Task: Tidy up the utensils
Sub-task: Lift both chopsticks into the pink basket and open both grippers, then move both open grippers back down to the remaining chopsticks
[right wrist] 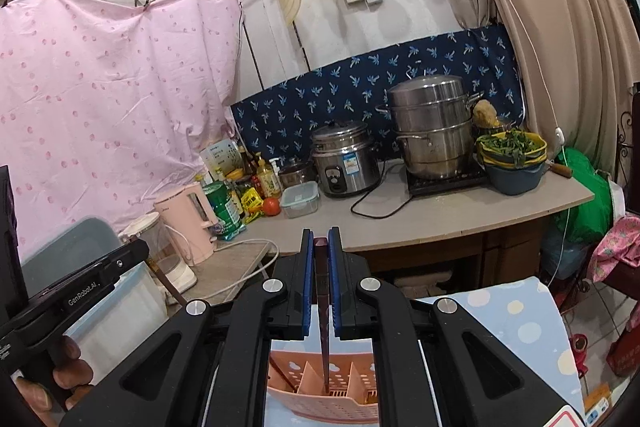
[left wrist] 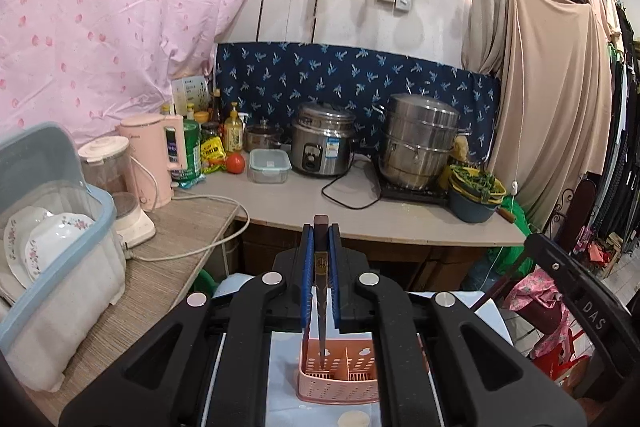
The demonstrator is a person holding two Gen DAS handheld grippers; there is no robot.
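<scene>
My left gripper is shut on a dark brown chopstick held upright, tip down in the left compartment of the pink perforated utensil basket. My right gripper is shut on a second dark chopstick, upright, its tip down in the middle compartment of the same basket. Another chopstick leans in the basket's left compartment. The basket stands on a light blue dotted cloth. The left gripper's body shows at the left of the right wrist view.
Beyond is a counter with a rice cooker, steamer pot, pink kettle, blender, bottles, a tomato and a bowl of greens. A blue dish bin with plates is at left.
</scene>
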